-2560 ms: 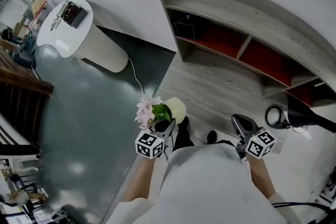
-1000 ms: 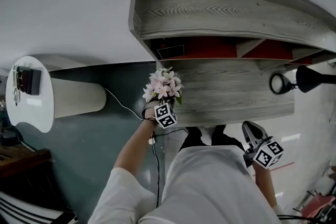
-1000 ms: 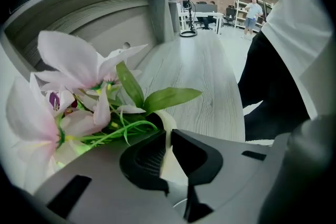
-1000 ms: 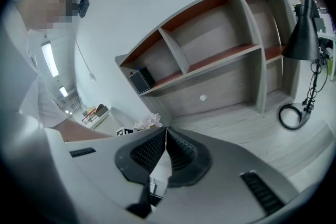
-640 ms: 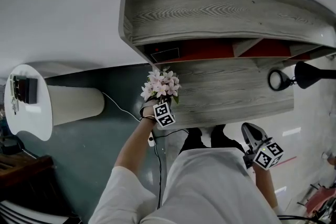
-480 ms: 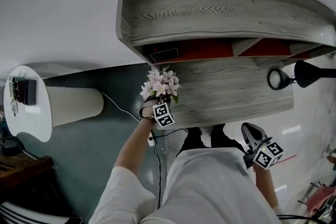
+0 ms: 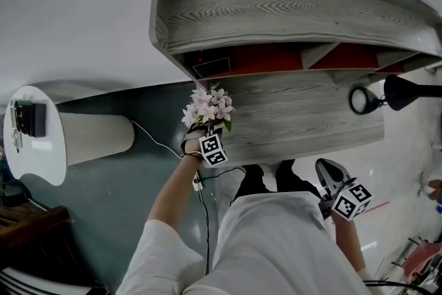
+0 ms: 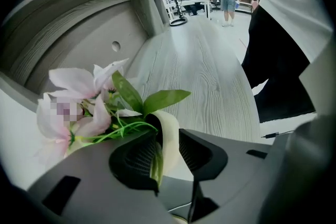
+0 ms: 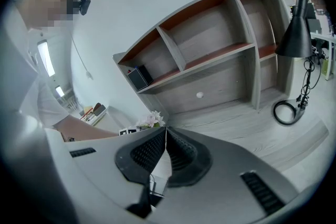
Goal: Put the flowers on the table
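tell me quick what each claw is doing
left claw: opening, rim of the flower pot between its jaws
right claw: closed, empty

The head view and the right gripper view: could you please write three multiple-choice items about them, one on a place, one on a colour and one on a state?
1. Where are the flowers?
A) at the left end of the grey desk
B) on the floor
C) on the top shelf

2. What colour is the desk lamp?
A) white
B) black
C) red

3. How do the right gripper's jaws stand?
A) wide apart
B) closed on a stem
C) together, nothing between them

Key:
1 A, the head view shows them at the desk's left end.
2 B, its shade and base are black.
3 C, the right gripper view shows the tips meeting.
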A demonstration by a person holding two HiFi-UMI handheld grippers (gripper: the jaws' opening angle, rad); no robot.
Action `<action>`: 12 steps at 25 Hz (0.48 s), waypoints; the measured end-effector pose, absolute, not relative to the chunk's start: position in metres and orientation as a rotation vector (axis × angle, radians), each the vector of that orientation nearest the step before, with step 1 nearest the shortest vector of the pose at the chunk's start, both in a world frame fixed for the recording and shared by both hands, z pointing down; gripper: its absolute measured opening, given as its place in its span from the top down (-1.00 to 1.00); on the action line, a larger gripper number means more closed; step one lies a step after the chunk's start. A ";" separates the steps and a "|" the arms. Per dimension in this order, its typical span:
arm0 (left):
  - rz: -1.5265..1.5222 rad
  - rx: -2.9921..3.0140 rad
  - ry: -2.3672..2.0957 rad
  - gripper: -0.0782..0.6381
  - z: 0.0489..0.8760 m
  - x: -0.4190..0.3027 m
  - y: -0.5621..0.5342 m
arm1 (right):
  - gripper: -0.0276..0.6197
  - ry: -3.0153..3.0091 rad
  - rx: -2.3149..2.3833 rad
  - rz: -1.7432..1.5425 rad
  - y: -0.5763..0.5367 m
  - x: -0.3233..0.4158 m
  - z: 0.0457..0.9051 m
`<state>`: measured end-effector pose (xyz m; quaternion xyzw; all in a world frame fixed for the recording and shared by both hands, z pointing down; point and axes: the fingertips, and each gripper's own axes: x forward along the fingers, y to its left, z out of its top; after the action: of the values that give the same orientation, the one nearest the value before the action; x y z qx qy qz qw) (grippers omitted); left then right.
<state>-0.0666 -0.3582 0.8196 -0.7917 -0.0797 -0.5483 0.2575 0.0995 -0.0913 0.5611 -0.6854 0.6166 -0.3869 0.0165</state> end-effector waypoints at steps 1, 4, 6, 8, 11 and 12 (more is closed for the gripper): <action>-1.477 -2.158 -0.200 0.42 0.817 -0.066 -0.358 | 0.86 1.915 -2.132 -1.200 -0.090 0.100 0.560; -1.438 -2.199 -0.141 0.42 0.802 -0.065 -0.357 | 0.86 1.916 -2.126 -1.183 -0.084 0.100 0.558; -1.404 -2.226 -0.082 0.42 0.787 -0.065 -0.355 | 0.86 1.928 -2.112 -1.170 -0.081 0.098 0.559; -1.372 -2.254 -0.009 0.42 0.772 -0.069 -0.348 | 0.86 1.944 -2.086 -1.160 -0.076 0.096 0.559; -1.317 -2.311 0.116 0.42 0.745 -0.076 -0.330 | 0.86 1.997 -2.042 -1.133 -0.069 0.096 0.554; -1.292 -2.329 0.165 0.42 0.734 -0.078 -0.323 | 0.86 2.020 -2.028 -1.118 -0.066 0.098 0.552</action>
<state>-0.0776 -0.3229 0.7343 -0.8485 0.0599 -0.4707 0.2343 0.0977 -0.0659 0.5523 -0.6597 0.6569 -0.3636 0.0345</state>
